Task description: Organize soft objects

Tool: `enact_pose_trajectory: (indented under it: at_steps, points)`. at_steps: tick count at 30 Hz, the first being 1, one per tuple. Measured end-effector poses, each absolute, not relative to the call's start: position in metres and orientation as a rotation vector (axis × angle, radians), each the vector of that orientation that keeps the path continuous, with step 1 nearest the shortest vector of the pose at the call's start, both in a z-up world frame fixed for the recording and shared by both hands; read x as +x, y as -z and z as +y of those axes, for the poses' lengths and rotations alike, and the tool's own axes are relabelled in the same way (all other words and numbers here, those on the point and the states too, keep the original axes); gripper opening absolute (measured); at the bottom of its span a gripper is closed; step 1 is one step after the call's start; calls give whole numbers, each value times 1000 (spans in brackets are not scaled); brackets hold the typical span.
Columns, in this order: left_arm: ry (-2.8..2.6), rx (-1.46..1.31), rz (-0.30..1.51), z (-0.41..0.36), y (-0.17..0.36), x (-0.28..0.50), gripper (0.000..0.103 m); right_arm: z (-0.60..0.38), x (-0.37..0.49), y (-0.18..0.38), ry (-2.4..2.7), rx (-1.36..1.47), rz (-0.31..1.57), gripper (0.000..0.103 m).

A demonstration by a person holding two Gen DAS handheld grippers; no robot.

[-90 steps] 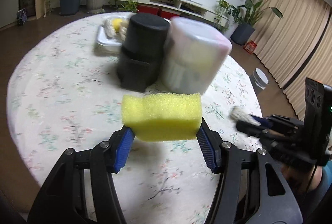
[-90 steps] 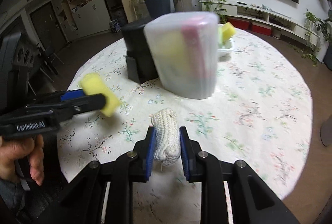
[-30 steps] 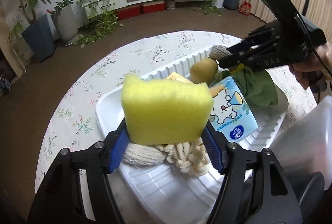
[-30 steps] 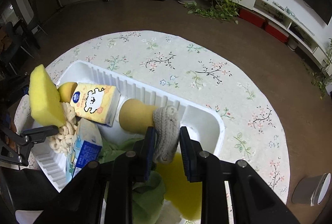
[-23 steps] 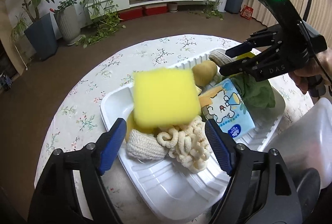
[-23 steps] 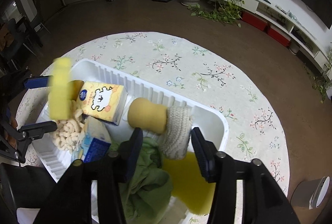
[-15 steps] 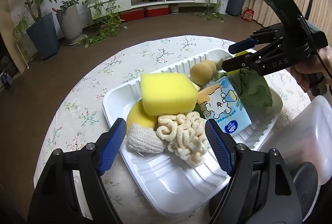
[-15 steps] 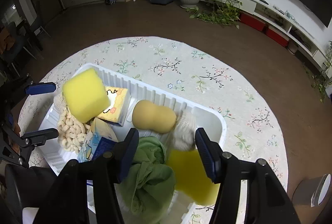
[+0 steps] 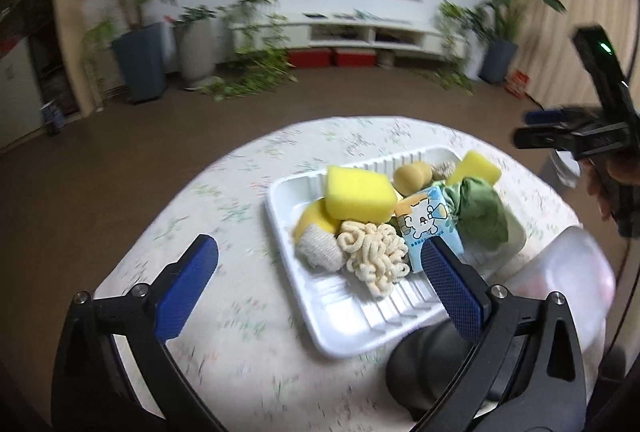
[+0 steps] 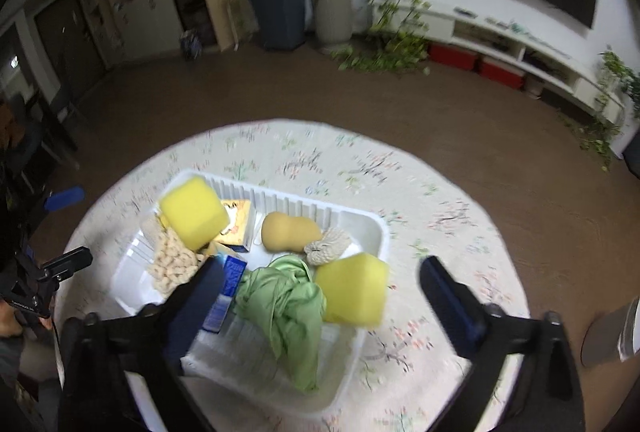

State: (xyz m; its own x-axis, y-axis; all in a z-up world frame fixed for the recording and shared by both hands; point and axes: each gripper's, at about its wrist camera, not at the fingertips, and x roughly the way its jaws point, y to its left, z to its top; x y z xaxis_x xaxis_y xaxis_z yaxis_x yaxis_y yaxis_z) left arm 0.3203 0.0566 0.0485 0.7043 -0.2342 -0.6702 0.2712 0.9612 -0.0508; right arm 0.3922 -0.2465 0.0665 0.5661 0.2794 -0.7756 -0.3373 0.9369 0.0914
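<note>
A white tray [image 9: 288,232] on the round table holds several soft things. The yellow sponge [image 9: 356,194] lies on top at its left end, over a cream braided piece [image 9: 372,252] and a knit piece [image 9: 320,252]. The cream knit roll [image 10: 328,250] rests between a beige gourd-shaped sponge [image 10: 288,232] and a second yellow sponge [image 10: 352,292], beside a green cloth [image 10: 284,296]. My left gripper [image 9: 316,248] hangs above the tray's near left, its jaws opening with nothing between them. My right gripper [image 10: 320,268] hovers over the tray, jaws opening, also with nothing between them.
A blue tissue pack [image 9: 428,228] and a yellow one [image 10: 236,226] lie in the tray. A black container [image 9: 432,364] and a translucent lidded box [image 9: 568,272] stand near the tray. The floral tablecloth [image 10: 400,168] ends at a round edge. A grey round object [image 10: 612,332] sits on the floor.
The left gripper let the yellow sponge fall into the tray; the right let go of the knit roll there. Both opened wide and drew up and back from the tray.
</note>
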Motion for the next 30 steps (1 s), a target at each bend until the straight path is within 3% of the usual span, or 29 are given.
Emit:
enact_pose_trajectory:
  at_steps: [10, 19, 30]
  points:
    - [152, -5, 610, 57, -81, 208, 103, -265, 250, -121, -290, -17, 679, 103]
    - [147, -40, 631, 30, -77, 138, 103, -241, 130, -87, -249, -19, 641, 103]
    - [37, -5, 722, 4, -54, 102, 103, -226, 73, -57, -160, 9, 641, 103]
